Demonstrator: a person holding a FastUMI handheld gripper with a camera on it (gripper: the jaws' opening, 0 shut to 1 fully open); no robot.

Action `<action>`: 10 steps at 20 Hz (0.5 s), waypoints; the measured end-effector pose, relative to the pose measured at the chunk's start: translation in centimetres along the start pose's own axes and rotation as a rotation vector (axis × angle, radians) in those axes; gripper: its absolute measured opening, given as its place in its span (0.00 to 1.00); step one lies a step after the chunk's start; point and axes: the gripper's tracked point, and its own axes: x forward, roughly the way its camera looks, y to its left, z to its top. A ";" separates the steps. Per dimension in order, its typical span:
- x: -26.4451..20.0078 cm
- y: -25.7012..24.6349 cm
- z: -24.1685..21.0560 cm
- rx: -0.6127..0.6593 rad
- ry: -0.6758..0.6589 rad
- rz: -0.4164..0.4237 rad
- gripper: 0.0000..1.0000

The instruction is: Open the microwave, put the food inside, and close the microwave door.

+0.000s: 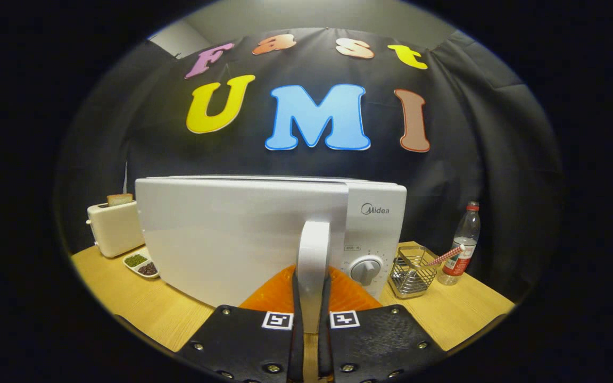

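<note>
A white microwave (378, 223) stands on the wooden table (141, 308) right in front of me. Its door (232, 234) is hinged on the left and appears swung out a little toward me on the handle side. The upright white handle (313, 250) runs down between my fingers. My gripper (312, 284) is shut on it, one finger pressing each side. A small white two-part dish (141, 264) of green and dark beans lies to the left of the microwave. The inside of the oven is hidden behind the door.
A cream toaster (115, 227) with a slice of bread (119, 199) in it stands at the back left. Right of the microwave sit a wire basket (412, 271) holding a striped straw (445, 256), and a plastic water bottle (461, 244). A round dial (366, 269) is on the control panel.
</note>
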 end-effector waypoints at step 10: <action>-11.4 7.3 -1.1 0.011 0.038 0.226 0.10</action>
